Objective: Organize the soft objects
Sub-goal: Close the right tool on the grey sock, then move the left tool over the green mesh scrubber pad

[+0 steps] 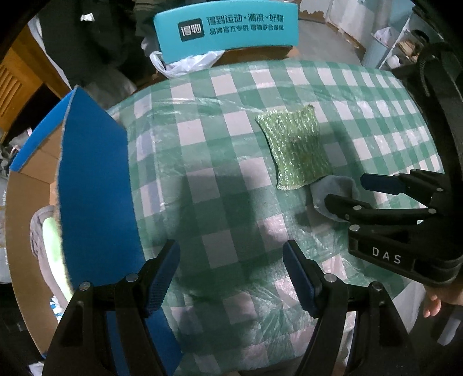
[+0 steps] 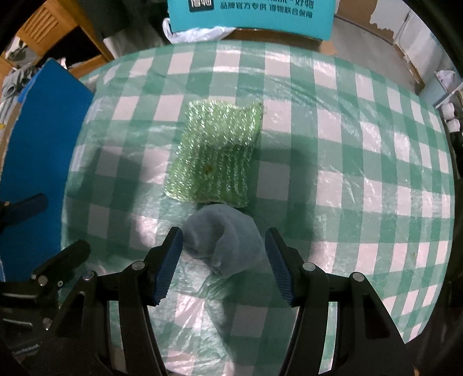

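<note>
A glittery green scrub cloth [image 1: 295, 150] [image 2: 215, 153] lies flat on the green-and-white checked table [image 1: 220, 185] [image 2: 361, 173]. A crumpled grey-blue cloth [image 2: 224, 241] [image 1: 332, 191] lies just in front of it. My right gripper [image 2: 224, 260] is open, its two fingers either side of the grey-blue cloth, not closed on it; it also shows in the left wrist view [image 1: 344, 189]. My left gripper [image 1: 231, 274] is open and empty over bare table, next to a blue-flapped cardboard box [image 1: 92, 188] [image 2: 37, 138] at the left. Inside the box lie soft items [image 1: 47, 240].
A teal cardboard box with printed text [image 1: 225, 31] [image 2: 251, 14] and a white plastic bag [image 1: 185, 63] stand beyond the table's far edge. Dark clothing and wooden furniture are at the back left. White shelves stand at the back right [image 1: 399, 43].
</note>
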